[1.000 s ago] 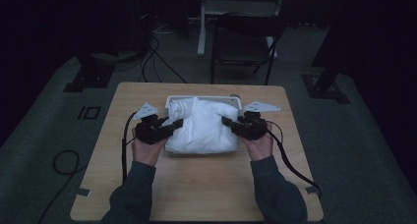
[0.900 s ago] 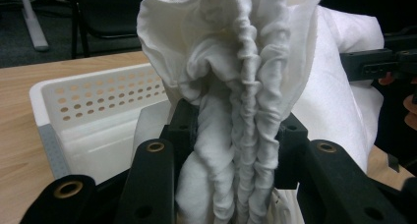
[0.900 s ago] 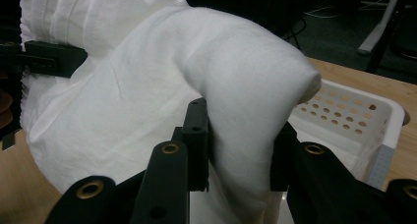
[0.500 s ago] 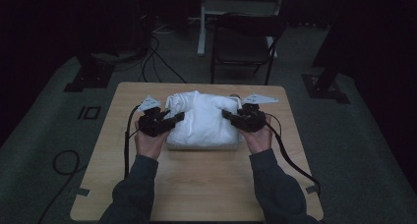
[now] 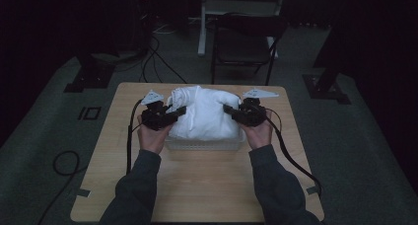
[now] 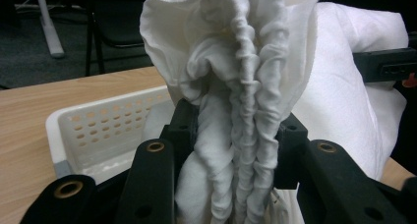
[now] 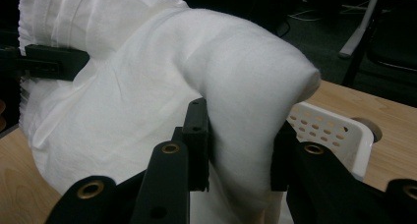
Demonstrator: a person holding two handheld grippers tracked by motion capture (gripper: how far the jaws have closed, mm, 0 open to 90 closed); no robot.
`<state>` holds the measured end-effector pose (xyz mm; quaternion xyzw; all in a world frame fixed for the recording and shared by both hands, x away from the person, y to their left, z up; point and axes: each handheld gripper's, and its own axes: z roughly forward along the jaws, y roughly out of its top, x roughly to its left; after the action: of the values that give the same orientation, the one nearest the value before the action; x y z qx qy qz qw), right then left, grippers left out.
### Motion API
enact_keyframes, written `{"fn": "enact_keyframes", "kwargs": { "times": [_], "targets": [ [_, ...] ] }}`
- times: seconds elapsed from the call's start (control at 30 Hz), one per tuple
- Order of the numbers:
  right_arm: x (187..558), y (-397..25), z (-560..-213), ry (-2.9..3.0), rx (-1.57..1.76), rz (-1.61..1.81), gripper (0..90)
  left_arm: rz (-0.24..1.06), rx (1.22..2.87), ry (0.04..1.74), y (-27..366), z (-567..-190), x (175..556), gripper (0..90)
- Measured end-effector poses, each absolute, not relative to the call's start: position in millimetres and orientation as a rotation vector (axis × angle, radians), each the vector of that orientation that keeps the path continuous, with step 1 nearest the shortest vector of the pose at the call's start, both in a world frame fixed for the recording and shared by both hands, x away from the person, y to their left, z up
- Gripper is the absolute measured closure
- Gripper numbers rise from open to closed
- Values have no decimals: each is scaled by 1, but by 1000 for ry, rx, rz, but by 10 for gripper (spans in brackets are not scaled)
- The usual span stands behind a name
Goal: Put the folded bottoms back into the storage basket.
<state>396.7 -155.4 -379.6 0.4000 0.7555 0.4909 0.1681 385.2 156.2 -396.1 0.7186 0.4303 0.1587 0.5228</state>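
Comparing with a second earlier, the white cloth (image 5: 204, 114) is seen lifted higher above the white perforated basket (image 5: 204, 144), clamped by left gripper (image 5: 173, 114) and right gripper (image 5: 231, 111); removal is judged underway.

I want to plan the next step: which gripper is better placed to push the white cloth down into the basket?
Probably neither alone: left gripper and right gripper each clamp the white cloth above the basket.
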Motion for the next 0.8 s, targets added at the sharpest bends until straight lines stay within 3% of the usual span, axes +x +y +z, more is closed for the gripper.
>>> {"fn": "enact_keyframes", "kwargs": {
  "times": [0.8],
  "targets": [
    [419,-150,-392,2150,1180,1365,706,403,1727,1066,154,-411,408,624]
  ]
}}
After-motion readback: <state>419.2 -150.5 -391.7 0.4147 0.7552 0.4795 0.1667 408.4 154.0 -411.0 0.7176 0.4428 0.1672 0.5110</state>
